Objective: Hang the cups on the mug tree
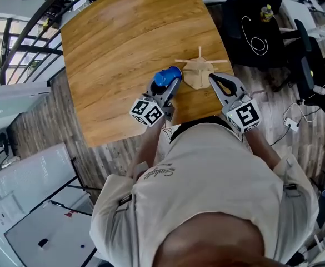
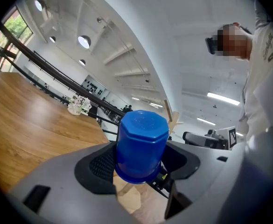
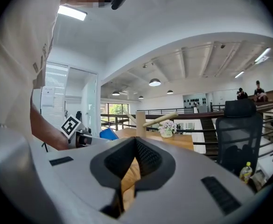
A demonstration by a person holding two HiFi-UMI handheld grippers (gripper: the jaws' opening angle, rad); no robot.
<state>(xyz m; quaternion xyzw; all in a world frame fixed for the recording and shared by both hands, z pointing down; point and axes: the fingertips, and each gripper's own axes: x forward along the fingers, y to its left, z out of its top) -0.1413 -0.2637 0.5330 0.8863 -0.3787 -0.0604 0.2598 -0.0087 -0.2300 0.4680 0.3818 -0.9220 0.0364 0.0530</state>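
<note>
At the near edge of the worktop (image 1: 123, 49), on your left side, your left claw (image 1: 166, 88) is clenched on the blue cup (image 1: 166, 77), held clear of the wood. The left gripper view shows the cup (image 2: 141, 146) pinched across its body between the two pads. Its closed base points forward, so its long axis runs along the jaws and away from you.

Just to the right of the cup stands the mug tree (image 1: 198, 71), and that is the relation your next move turns on. The tree lies to the right of the loaded claw, with one peg (image 1: 180, 62) reaching left toward it. The left claw is the nearer one to that peg, I judge.

Further right, your right claw (image 1: 213, 79) is closed with nothing in it, its tips meeting just beside the tree's base.

The cup's handle shows in no view, and neither does its mouth, so you cannot tell which way the handle faces. From the left gripper view, the cup covers most of the tree.
</note>
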